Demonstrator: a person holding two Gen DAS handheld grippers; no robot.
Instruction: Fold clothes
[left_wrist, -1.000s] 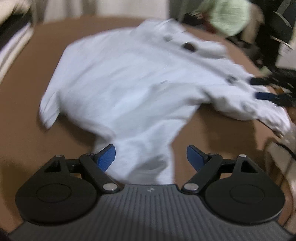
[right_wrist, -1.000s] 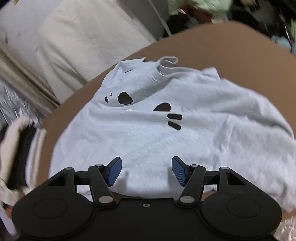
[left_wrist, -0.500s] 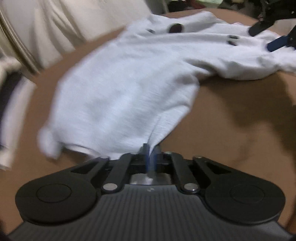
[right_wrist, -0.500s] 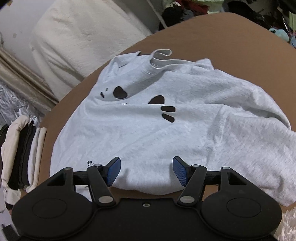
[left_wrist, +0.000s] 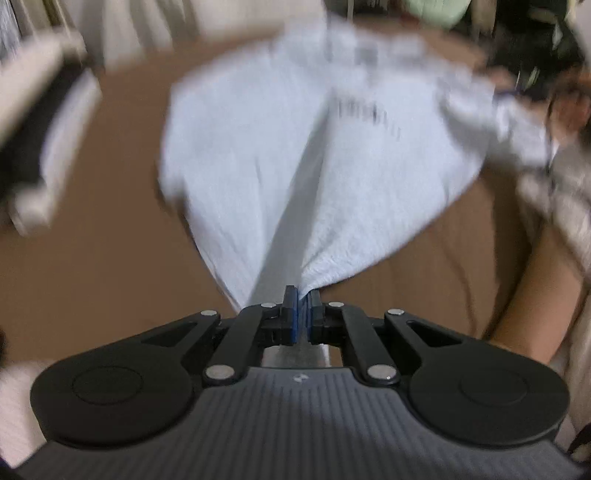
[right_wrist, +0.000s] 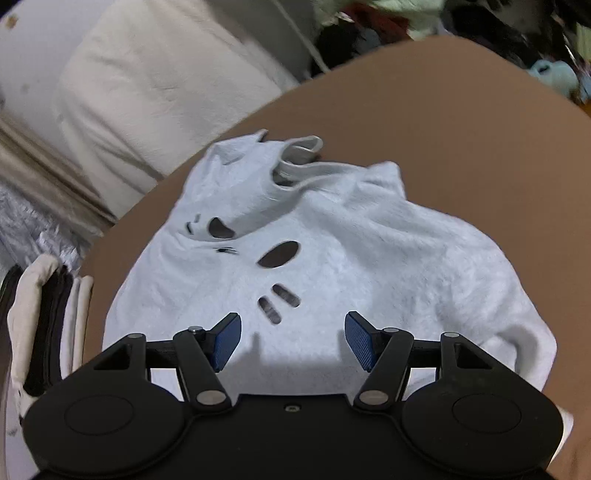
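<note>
A pale grey T-shirt (right_wrist: 369, 251) with dark printed marks lies rumpled on a brown table (right_wrist: 461, 129), its collar at the far side. In the left wrist view the same T-shirt (left_wrist: 258, 147) fans out from my left gripper (left_wrist: 301, 308), which is shut on a pinch of its edge; the cloth is pulled taut in a ridge and the picture is blurred. My right gripper (right_wrist: 291, 341) is open just above the shirt's near part, its blue pads apart with only cloth below them.
A stack of folded clothes (right_wrist: 40, 317) sits at the table's left edge, seen also as a blurred stack (left_wrist: 40, 122) in the left wrist view. Cream bedding (right_wrist: 155, 85) lies behind the table. A pile of clothes (right_wrist: 424, 22) fills the far right. A forearm (left_wrist: 532, 291) shows at right.
My left gripper closed on the shirt's edge and has pulled it up and toward me, stretching the cloth. The right gripper stayed open and moved further over the shirt.
</note>
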